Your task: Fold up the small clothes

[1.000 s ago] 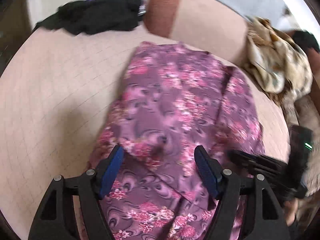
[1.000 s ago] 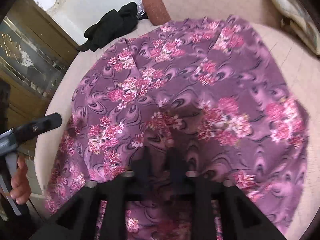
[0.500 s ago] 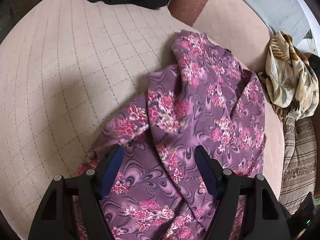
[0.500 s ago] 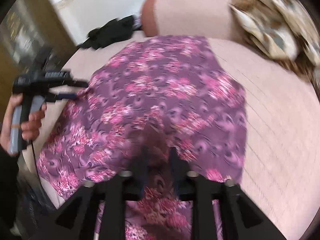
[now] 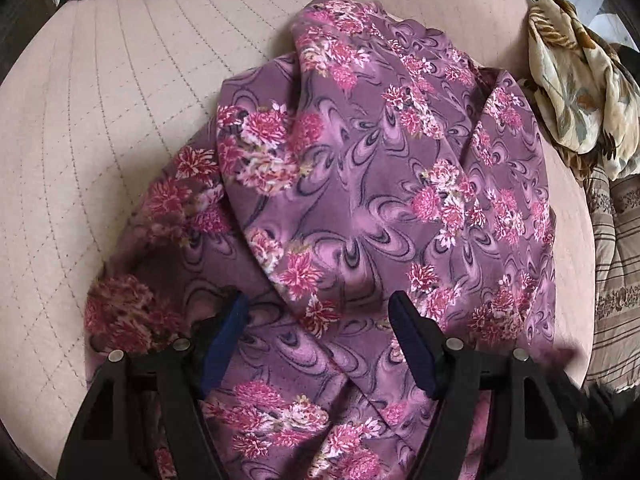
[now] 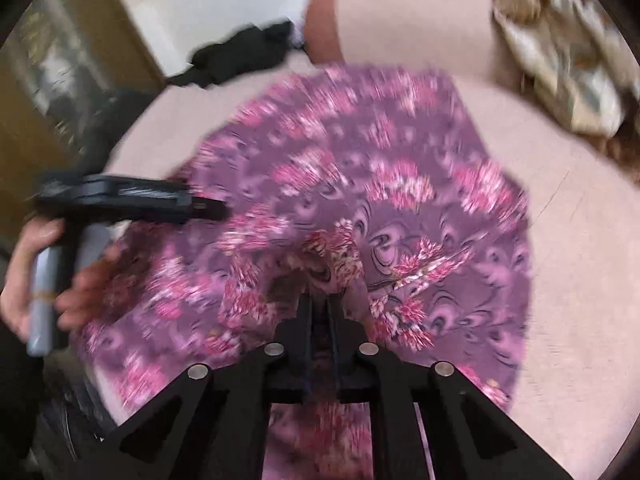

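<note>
A purple garment with pink flowers (image 5: 380,184) lies rumpled and partly doubled over on a pink quilted cushion (image 5: 100,140). My left gripper (image 5: 318,302) hovers open just above its near part, the blue pads wide apart with cloth lying below and between them. In the blurred right wrist view the garment (image 6: 400,184) spreads out ahead. My right gripper (image 6: 320,300) has its jaws closing to a narrow slit, and a bunched fold of the cloth is pinched at the tips. The left gripper (image 6: 132,200) also shows there at the garment's left edge, held by a hand (image 6: 28,264).
A black garment (image 6: 240,56) lies at the cushion's far edge. A beige leaf-print cloth (image 5: 576,92) is heaped at the right, above a striped blanket (image 5: 616,260). A bolster with a red-brown end (image 6: 324,24) stands behind the garment. A wooden cabinet (image 6: 48,80) is at the left.
The right gripper has carried its fold of the garment across, and the cloth now lies doubled. The left gripper has sunk closer to the garment and stays open.
</note>
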The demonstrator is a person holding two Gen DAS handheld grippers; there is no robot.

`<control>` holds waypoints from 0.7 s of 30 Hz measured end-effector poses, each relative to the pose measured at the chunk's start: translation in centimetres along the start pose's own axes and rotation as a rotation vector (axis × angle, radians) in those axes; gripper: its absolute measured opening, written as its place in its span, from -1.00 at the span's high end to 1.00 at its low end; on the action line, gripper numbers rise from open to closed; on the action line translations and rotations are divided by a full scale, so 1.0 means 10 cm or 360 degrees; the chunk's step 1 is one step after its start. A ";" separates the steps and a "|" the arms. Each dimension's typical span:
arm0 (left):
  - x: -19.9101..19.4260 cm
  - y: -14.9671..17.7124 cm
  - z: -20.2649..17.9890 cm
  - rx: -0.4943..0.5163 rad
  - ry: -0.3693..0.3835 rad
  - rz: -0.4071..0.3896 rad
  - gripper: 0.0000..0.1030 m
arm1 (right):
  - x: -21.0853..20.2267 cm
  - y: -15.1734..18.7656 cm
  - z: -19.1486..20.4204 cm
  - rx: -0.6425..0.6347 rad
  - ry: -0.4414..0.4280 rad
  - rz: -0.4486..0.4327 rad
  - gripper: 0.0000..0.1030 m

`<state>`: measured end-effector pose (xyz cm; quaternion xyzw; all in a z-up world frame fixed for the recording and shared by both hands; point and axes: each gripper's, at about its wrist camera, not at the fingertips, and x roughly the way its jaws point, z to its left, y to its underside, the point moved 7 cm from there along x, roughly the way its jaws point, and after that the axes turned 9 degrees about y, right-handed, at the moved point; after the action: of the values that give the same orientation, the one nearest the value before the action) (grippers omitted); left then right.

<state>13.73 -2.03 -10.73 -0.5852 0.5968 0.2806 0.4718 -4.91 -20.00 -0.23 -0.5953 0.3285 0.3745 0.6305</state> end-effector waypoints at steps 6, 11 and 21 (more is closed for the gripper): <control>-0.12 -0.08 0.15 -0.0111 0.0091 0.0012 -0.40 | -0.14 0.69 0.11 -0.0285 -0.0076 0.0245 0.26; -0.52 -0.28 0.42 -0.0254 0.0203 -0.0153 -0.40 | -0.54 0.34 -0.09 0.0106 -0.0313 0.0056 -0.42; -0.57 -0.56 1.21 -0.0677 0.0319 -0.0295 -0.23 | 0.24 -1.56 0.14 0.0269 -0.0562 0.0007 -0.50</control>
<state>21.20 10.27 -9.22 -0.7485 0.5118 0.2961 0.3003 9.75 -18.61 5.65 -0.4647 0.2444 0.4456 0.7251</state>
